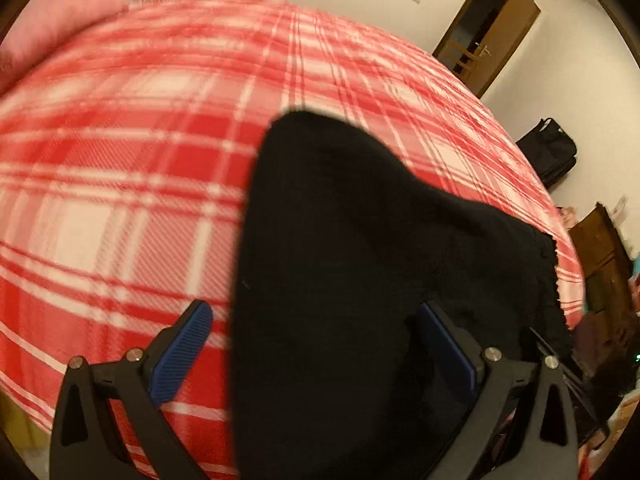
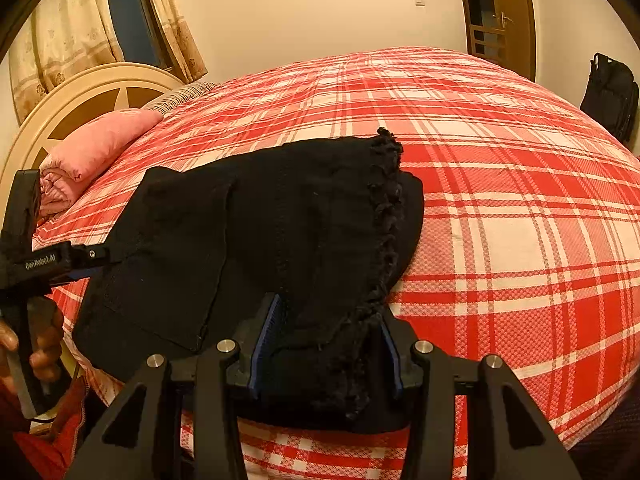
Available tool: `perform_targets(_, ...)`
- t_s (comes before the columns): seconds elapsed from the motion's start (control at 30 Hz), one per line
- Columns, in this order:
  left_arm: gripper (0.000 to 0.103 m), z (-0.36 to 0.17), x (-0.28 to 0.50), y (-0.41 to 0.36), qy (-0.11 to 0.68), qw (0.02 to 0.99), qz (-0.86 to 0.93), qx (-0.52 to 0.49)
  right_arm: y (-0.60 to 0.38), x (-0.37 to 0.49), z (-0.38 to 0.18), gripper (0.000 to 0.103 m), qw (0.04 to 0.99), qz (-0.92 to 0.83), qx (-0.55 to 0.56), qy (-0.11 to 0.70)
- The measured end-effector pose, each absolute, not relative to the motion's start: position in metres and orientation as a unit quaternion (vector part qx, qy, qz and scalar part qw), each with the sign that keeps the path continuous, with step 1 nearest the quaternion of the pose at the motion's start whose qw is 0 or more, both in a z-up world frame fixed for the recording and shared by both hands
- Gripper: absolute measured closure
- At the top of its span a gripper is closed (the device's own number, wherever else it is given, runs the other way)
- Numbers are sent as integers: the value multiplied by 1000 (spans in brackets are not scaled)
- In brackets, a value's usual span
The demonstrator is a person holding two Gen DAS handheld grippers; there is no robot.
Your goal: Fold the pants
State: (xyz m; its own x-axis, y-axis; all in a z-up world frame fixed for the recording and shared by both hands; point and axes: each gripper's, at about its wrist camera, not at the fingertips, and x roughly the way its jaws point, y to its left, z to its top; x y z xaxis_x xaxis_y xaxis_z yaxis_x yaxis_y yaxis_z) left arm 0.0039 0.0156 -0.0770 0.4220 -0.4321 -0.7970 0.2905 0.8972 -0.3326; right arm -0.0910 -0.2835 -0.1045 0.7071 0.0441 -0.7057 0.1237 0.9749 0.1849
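Observation:
Black pants point(image 2: 256, 248) lie folded on the red and white plaid bedspread point(image 2: 500, 200), with a frayed hem point(image 2: 390, 208) running down their right side. My right gripper point(image 2: 328, 344) is at the near edge of the pants, shut on a thick bunch of the cloth by the frayed hem. In the left wrist view the pants point(image 1: 360, 260) fill the middle. My left gripper point(image 1: 316, 344) stands wide open over their left edge, one pad above the bedspread point(image 1: 120, 160) and the other above the cloth. A hand holds that left gripper point(image 2: 94, 256) at the pants' left side.
A pink pillow point(image 2: 96, 148) lies by the cream headboard point(image 2: 80, 92) at the far left of the bed. A black bag point(image 2: 608, 92) stands on the floor past the bed's right side, near a brown door point(image 1: 492, 24). A wooden cabinet point(image 1: 600, 264) is at the right.

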Motion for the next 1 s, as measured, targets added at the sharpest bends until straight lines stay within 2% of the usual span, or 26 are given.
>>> perform_targets(0.27,1,-76,-8,-1,484,853,-192,-27,-284,-90,-106,56,917,-21,115,382)
perform_targets(0.33,11,-74,-9,-4,482,853,-197,-20,-284,-90,-106,56,917,-22,116,382)
perform_targets(0.4,34,-70,-10,-5,478,856,-195,-5,-284,-90,-105,56,917,-23,114,382)
perform_targets(0.43,38,-70,-10,-8,478,858,-189,8,-283,-90,-105,56,917,-24,112,382)
perform_targets(0.47,47,-69,-11,-9,477,858,-189,13,-282,-90,-105,56,917,-26,109,383)
perform_targets(0.5,62,-68,-11,-9,475,859,-192,14,-281,-90,-104,56,917,-28,107,383)
perform_targets(0.57,79,-64,-12,-10,471,860,-196,20,-281,-90,-103,56,917,-30,106,384)
perform_targets(0.6,84,-62,-13,-11,468,862,-194,28,-280,-90,-103,56,917,-31,103,385)
perform_targets(0.77,90,-57,-17,-19,442,875,-183,70,-270,-90,-93,60,921,-40,77,379)
perform_targets(1.0,91,-39,-18,-18,414,889,-183,76,-268,-91,-80,64,926,-45,73,368)
